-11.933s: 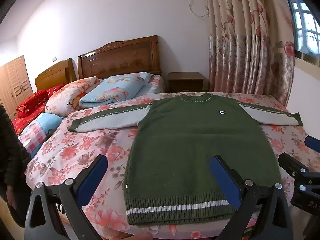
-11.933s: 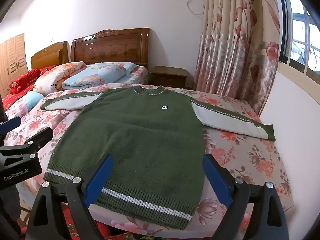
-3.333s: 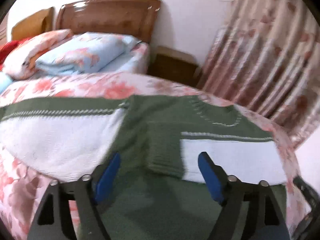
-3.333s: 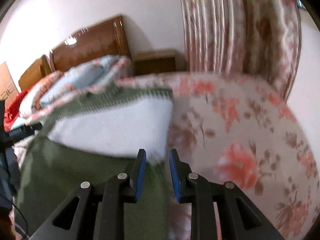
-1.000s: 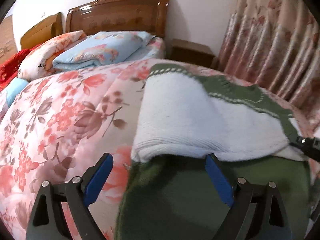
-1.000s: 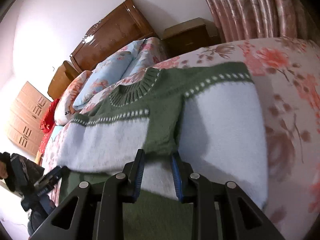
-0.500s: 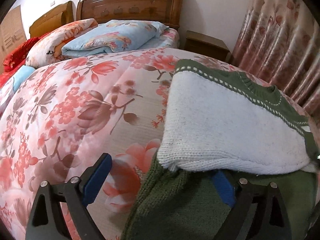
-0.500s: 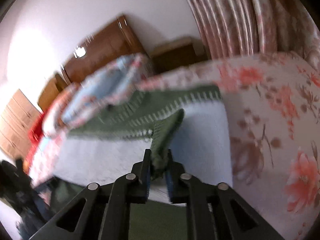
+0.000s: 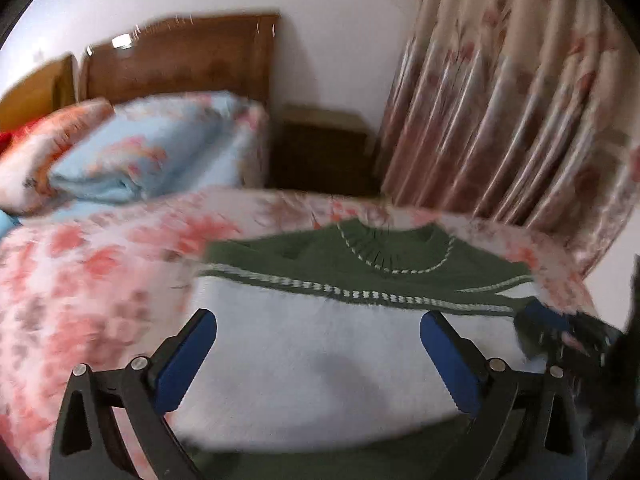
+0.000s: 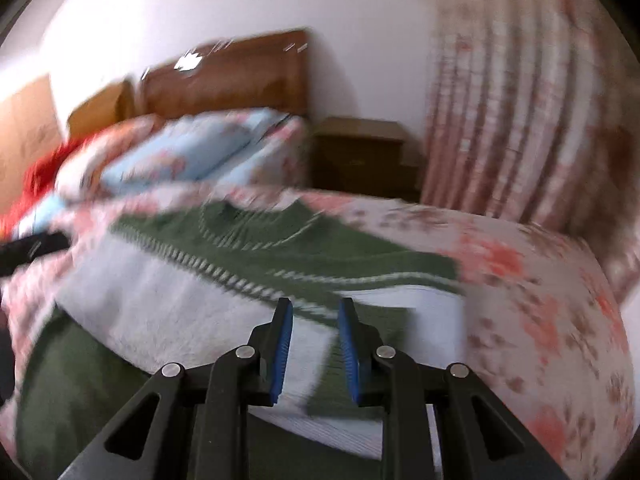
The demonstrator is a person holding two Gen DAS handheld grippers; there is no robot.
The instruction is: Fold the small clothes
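A green knit sweater (image 9: 400, 268) with white sleeves lies on the floral bed. Both white sleeves are folded across its chest; it also shows in the right wrist view (image 10: 320, 248). My left gripper (image 9: 318, 354) is open and empty, its blue pads wide apart above the left sleeve (image 9: 312, 364). My right gripper (image 10: 314, 344) has its pads a small gap apart above the green cuff (image 10: 332, 336) of the right sleeve, and nothing is pinched between them. Both views are motion-blurred.
The floral quilt (image 9: 80, 280) covers the bed around the sweater. Pillows and a folded blue blanket (image 9: 152, 160) lie by the wooden headboard (image 9: 180, 60). A nightstand (image 9: 320, 152) and floral curtains (image 9: 520, 120) stand behind. The right gripper shows at the right edge of the left wrist view (image 9: 560, 332).
My right gripper let go of the green cuff and its pads parted slightly. The left sleeve now lies flat across the chest, and my left gripper has lifted back from it.
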